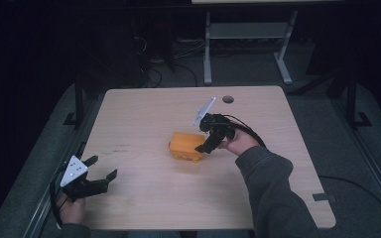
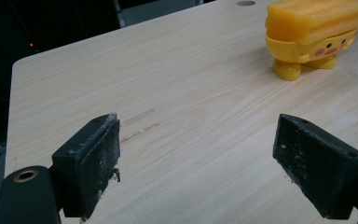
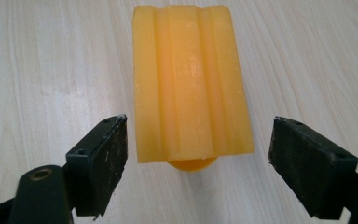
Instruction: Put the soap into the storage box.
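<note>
An orange-yellow toy (image 1: pixel 187 145) with a ridged top and small feet stands near the middle of the wooden table (image 1: pixel 144 114). My right gripper (image 1: pixel 206 141) hovers just above its right end, open, its jaws spread wider than the toy (image 3: pixel 190 84) and set either side of the near end without touching. My left gripper (image 1: pixel 101 168) rests low at the table's front left, open with nothing between its jaws. From there the toy (image 2: pixel 314 32) shows far off at the upper right, with a painted face and pink cheeks.
The table has a round cable hole (image 1: pixel 227 99) near its far edge and faint scuff marks (image 2: pixel 140 123) on the left part. Beyond the far edge stands a grey desk frame (image 1: pixel 248 39) on the dark floor.
</note>
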`<action>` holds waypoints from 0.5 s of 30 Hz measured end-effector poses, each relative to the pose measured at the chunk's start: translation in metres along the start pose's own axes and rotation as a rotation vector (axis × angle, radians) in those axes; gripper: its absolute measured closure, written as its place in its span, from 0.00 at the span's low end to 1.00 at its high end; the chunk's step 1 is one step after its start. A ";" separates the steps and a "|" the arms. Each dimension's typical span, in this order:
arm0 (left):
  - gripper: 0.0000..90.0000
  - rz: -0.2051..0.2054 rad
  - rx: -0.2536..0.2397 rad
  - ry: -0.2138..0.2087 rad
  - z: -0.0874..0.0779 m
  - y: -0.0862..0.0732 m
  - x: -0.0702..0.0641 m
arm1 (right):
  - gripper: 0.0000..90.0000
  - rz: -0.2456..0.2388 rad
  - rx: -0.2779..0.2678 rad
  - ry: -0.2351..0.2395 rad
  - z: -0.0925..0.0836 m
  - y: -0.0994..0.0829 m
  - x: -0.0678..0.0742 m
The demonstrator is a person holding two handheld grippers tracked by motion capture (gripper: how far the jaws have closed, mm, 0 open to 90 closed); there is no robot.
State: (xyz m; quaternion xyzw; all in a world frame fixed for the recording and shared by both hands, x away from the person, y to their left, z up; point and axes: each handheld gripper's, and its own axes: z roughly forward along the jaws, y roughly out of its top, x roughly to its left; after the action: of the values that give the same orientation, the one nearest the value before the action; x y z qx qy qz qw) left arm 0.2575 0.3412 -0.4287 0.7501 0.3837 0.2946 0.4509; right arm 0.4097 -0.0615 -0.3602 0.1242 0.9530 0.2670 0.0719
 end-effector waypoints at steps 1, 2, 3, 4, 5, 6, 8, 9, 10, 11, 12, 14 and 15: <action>0.15 0.000 0.000 0.001 0.000 0.000 0.000 | 0.21 0.002 -0.003 0.000 -0.001 -0.001 0.000; 0.15 0.001 0.000 0.001 0.000 0.000 0.000 | 0.21 0.000 -0.001 -0.003 -0.001 -0.001 0.000; 0.15 0.001 0.000 0.001 0.000 0.000 0.000 | 0.21 0.003 -0.007 -0.001 -0.002 -0.002 0.001; 0.15 0.000 0.000 0.001 0.000 0.000 0.000 | 0.21 0.004 -0.003 -0.004 -0.003 -0.003 0.001; 0.15 0.001 -0.001 0.001 0.000 0.000 0.000 | 0.21 0.002 -0.005 -0.006 -0.004 -0.004 0.001; 0.15 0.001 -0.001 0.002 0.000 0.000 0.000 | 0.21 0.004 -0.007 -0.011 -0.006 -0.005 0.001; 0.15 0.000 0.001 0.001 0.000 0.000 0.000 | 0.21 0.010 -0.015 -0.014 -0.008 -0.008 0.001; 0.15 0.003 0.001 0.000 0.000 0.000 0.000 | 0.21 0.013 -0.012 -0.017 -0.010 -0.010 0.001; 0.15 0.004 0.002 0.000 0.000 0.000 0.000 | 0.21 0.019 -0.010 -0.015 -0.012 -0.011 0.002; 0.15 0.002 0.001 0.001 0.000 0.000 0.000 | 0.21 0.015 -0.007 -0.022 -0.013 -0.013 0.001; 0.15 0.004 0.002 0.000 0.000 0.000 0.000 | 0.21 0.014 -0.006 -0.024 -0.014 -0.013 0.001; 0.15 0.003 0.003 0.001 0.000 0.000 0.000 | 0.21 0.020 -0.008 -0.028 -0.017 -0.015 0.002; 0.15 0.003 0.003 0.002 0.000 0.000 0.000 | 0.21 0.019 -0.010 -0.030 -0.018 -0.016 0.002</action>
State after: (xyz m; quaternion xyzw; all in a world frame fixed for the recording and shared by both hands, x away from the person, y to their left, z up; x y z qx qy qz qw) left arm 0.2577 0.3412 -0.4289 0.7513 0.3833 0.2953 0.4489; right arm 0.4012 -0.0835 -0.3533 0.1369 0.9492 0.2707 0.0844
